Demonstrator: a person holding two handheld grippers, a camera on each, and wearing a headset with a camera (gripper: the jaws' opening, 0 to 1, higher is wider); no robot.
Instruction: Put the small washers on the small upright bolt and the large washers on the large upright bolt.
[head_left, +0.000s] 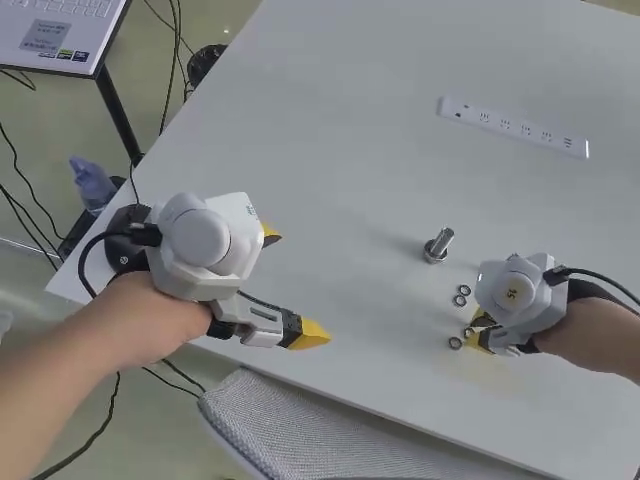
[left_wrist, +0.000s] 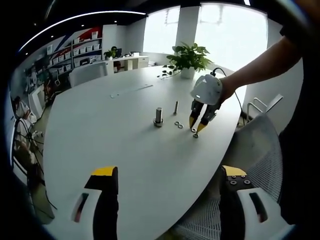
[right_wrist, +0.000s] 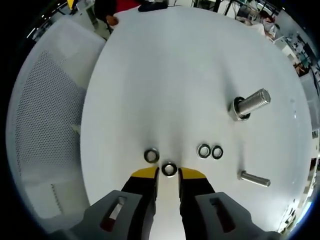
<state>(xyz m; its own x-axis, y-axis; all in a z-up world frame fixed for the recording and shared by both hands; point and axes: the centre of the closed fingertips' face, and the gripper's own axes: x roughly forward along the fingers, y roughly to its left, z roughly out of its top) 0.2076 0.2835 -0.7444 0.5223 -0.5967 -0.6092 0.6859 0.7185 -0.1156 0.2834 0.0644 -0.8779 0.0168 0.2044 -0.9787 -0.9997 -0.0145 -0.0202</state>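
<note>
Washer (right_wrist: 169, 169) at lower centre lies between the right gripper's (right_wrist: 169, 174) narrowly parted fingers, so pickup is in hand. The left gripper's (left_wrist: 169, 171) fingers gape wide. Next, I judge, comes a clean edge pinch.

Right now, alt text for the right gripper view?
The right gripper hangs over a white table, yellow-tipped jaws narrowly apart either side of a flat washer; grip unclear. Three more washers lie just beyond, then a large bolt and a small bolt.
</note>
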